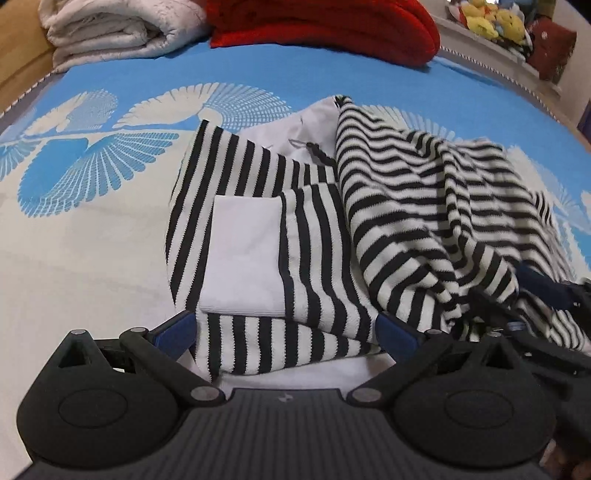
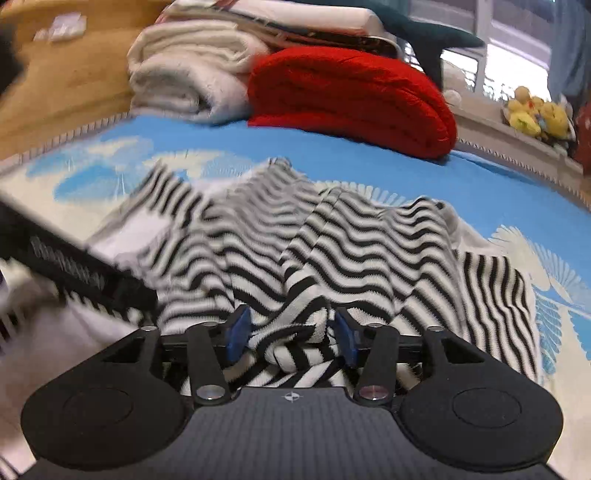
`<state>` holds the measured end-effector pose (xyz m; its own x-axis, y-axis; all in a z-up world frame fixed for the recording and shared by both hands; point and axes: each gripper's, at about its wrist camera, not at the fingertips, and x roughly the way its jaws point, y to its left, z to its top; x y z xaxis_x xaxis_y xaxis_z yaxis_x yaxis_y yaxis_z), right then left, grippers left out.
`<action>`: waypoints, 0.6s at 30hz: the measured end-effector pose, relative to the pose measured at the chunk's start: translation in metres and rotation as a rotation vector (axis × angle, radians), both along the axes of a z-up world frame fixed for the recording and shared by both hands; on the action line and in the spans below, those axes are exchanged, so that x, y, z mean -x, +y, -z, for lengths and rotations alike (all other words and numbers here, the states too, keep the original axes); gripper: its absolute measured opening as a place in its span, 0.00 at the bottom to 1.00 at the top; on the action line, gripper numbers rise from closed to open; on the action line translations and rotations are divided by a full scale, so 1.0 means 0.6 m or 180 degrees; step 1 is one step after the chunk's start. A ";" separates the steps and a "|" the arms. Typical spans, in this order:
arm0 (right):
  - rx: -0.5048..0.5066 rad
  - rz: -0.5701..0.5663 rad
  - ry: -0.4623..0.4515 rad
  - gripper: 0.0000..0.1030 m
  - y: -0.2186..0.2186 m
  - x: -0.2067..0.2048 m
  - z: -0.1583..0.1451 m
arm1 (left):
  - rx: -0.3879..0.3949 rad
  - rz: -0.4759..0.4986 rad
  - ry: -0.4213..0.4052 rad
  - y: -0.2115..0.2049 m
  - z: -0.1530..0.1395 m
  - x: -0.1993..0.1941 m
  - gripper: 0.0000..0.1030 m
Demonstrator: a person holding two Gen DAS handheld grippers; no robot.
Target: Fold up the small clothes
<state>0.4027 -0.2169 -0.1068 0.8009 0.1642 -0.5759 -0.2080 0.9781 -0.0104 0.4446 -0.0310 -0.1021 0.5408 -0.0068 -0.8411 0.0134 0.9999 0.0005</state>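
A small black-and-white striped garment (image 1: pixel 388 206) with a white pocket patch (image 1: pixel 243 254) lies on the blue and white bedspread (image 1: pixel 92 229). My left gripper (image 1: pixel 286 328) is open, its blue pads either side of the garment's near edge. My right gripper (image 2: pixel 291 332) is shut on a bunched fold of the striped garment (image 2: pixel 332 240) and holds it lifted. The right gripper also shows at the right edge of the left wrist view (image 1: pixel 546 291), with cloth draped over it. The right wrist view is motion-blurred.
A folded white blanket (image 1: pixel 118 29) and a folded red blanket (image 1: pixel 325 26) lie at the far end of the bed. Yellow plush toys (image 1: pixel 491 18) sit on a ledge at the back right. A wooden headboard (image 2: pixel 66 74) stands at the left.
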 end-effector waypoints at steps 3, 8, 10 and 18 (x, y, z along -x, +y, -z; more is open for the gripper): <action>-0.0139 0.0230 0.0020 0.67 -0.025 0.015 -0.025 | 0.0012 -0.0026 -0.0063 0.004 -0.011 0.006 1.00; 0.0141 0.0341 0.0610 0.80 -0.046 0.026 0.036 | -0.0135 0.0020 -0.0065 -0.002 -0.007 0.009 1.00; -0.0091 0.0498 0.0588 0.83 -0.064 0.027 0.043 | -0.0247 0.0051 -0.0047 -0.001 -0.001 0.006 1.00; -0.0309 0.0500 0.0522 0.83 -0.084 0.030 -0.031 | 0.0055 -0.0092 -0.0146 0.029 -0.012 -0.006 1.00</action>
